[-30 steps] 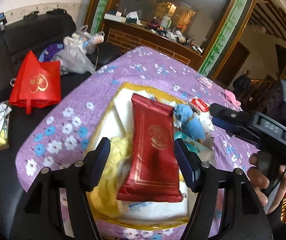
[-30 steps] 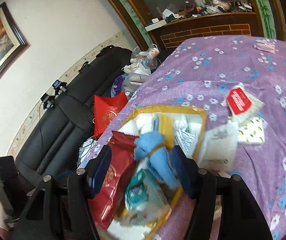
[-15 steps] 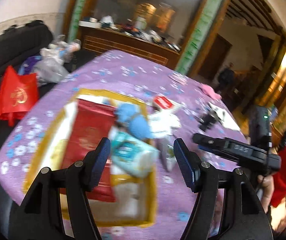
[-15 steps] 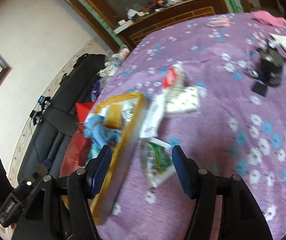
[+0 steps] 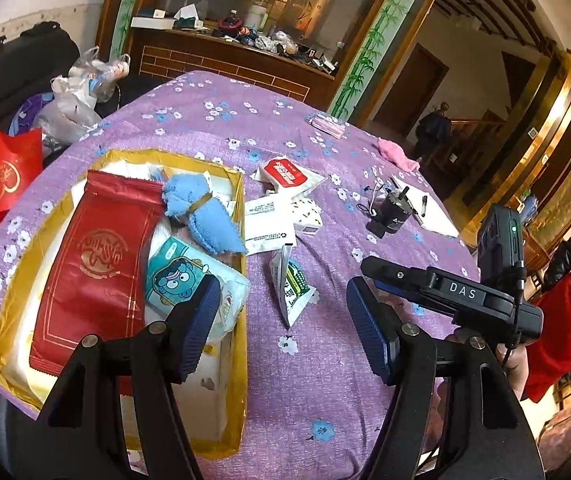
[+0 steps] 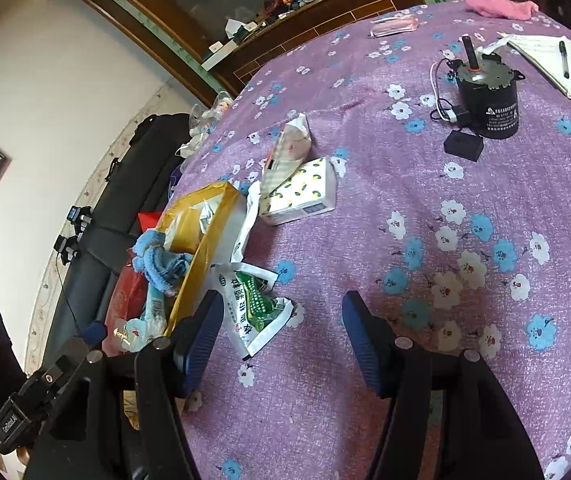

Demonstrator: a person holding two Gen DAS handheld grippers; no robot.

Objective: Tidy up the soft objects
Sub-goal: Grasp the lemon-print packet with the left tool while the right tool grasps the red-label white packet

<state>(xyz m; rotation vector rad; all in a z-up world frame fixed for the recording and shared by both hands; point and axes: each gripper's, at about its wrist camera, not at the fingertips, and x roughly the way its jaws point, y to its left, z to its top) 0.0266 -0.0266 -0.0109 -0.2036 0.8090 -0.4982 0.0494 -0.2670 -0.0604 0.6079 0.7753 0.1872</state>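
A: Soft things fill the box (image 5: 241, 216) at the left of the left wrist view. What lies in it?

B: A gold-rimmed box on the purple cloth (image 5: 325, 360). Far left inside it, a red pouch (image 5: 93, 264) lies flat. Right of that, a blue towel (image 5: 205, 216) tied with a band rests on the box's right rim, and below it sits a teal pack (image 5: 177, 276) with a cartoon face.

A: And outside the box?

B: Just right of the rim, at mid-frame, white sachets (image 5: 269, 224) lie touching each other, with a red-label packet (image 5: 287, 174) above them and a lemon-print pack (image 5: 305, 216) beside them. Below those, apart, a green sachet (image 5: 291, 284) lies alone on the cloth. Further right stands a black motor (image 5: 391, 216) near a notepad (image 5: 429, 212).

A: The tongs?

B: The left gripper (image 5: 283, 332) is released, jaws wide, empty, hanging above the cloth at the bottom of its frame, with the green sachet just ahead of the gap. At right of that view the right gripper (image 5: 437, 288) shows side-on in a hand. In its own view the right gripper (image 6: 279, 336) is also spread wide and empty; the green sachet (image 6: 255, 304) lies just by its left finger, the box (image 6: 205, 240) at left of frame.
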